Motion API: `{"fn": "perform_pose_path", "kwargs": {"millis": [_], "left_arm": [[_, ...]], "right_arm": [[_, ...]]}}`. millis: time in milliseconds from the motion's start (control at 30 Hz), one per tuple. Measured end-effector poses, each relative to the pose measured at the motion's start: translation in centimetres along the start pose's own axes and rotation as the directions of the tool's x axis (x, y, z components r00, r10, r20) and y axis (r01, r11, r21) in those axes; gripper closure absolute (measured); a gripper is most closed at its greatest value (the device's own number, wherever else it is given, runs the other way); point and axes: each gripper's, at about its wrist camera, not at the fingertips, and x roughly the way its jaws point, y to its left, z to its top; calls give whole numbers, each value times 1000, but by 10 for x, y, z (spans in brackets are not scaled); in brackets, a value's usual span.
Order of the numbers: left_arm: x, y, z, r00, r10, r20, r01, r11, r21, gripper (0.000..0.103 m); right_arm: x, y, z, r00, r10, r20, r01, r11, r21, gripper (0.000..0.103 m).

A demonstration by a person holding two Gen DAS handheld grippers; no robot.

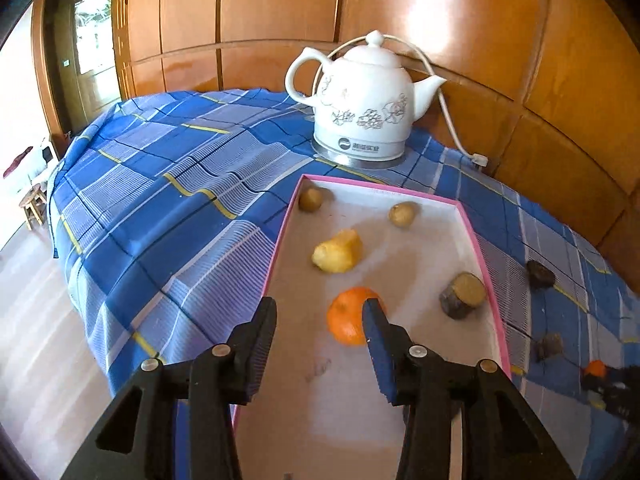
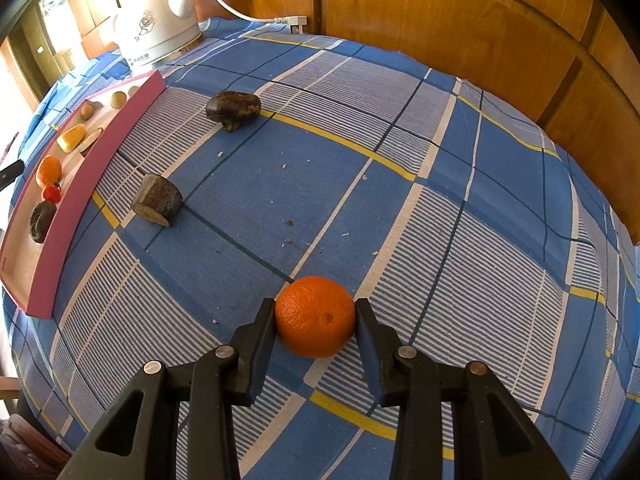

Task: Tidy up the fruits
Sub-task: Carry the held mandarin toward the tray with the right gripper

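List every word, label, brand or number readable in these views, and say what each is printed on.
Nothing can be quoted.
Kettle: a round logo with a line of characters on the base band, too blurred to read.
Same band in the right wrist view: too small to read.
No other text.

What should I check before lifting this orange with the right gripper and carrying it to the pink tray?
1. Right gripper fingers against both sides of the orange: ok.
2. Orange on the cloth, nothing leaning on it: ok.
3. Bare floor left in the tray: ok.
4. Left gripper open, nothing between its fingers: ok.
5. Left gripper out of the tray: not ok, it hangs over it.
6. Grip firm enough: cannot tell.
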Motion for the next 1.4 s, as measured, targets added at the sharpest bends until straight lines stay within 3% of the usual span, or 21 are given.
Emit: {"fn": "perform_pose_path", "kwargs": {"millis": [400,1400], "left_arm": [[-49,-21,-23,996,-32,84,25,996,82,55],[-66,-29,-46,996,-63,57,56,992,114,49]], "right_arm": [[0,2,0,1000,-11,1,11,1000,-9,64],[-1,3,-1,1000,-20,4,20,1000,-18,64]]}}
